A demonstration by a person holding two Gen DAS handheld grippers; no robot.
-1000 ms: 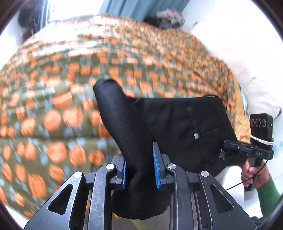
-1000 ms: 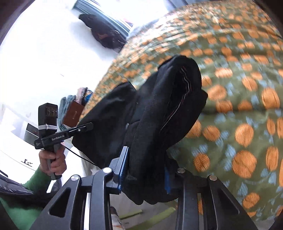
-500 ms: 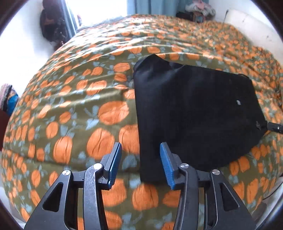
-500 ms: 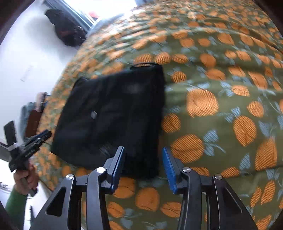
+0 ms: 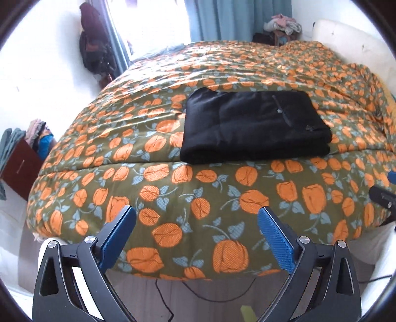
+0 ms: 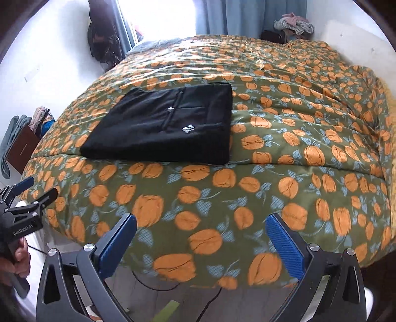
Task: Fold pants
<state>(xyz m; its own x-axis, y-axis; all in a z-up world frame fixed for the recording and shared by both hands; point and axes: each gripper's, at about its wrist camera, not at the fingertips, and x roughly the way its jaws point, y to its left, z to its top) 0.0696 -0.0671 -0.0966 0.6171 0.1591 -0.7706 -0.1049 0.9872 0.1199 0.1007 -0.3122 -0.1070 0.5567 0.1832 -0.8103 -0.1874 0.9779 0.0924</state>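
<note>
The black pants [image 5: 252,126] lie folded into a flat rectangle on the pumpkin-print bedspread [image 5: 198,198], near the bed's front edge. They also show in the right wrist view [image 6: 163,126], left of centre. My left gripper [image 5: 196,230] is open and empty, held back from the bed's front edge, well short of the pants. My right gripper [image 6: 201,237] is open and empty, also back off the bed edge. The left gripper shows at the left edge of the right wrist view [image 6: 32,190].
A wooden cabinet [image 5: 19,168] with piled clothes stands left of the bed. Dark clothes hang by the window [image 5: 96,49]. Blue curtains [image 5: 235,19] and a clothes pile [image 5: 284,23] are behind the bed. Cables [image 6: 210,304] lie on the floor below.
Both grippers let go of the pants, opened wide and pulled back off the bed. The pants went from held up and draped to lying folded flat on the bedspread.
</note>
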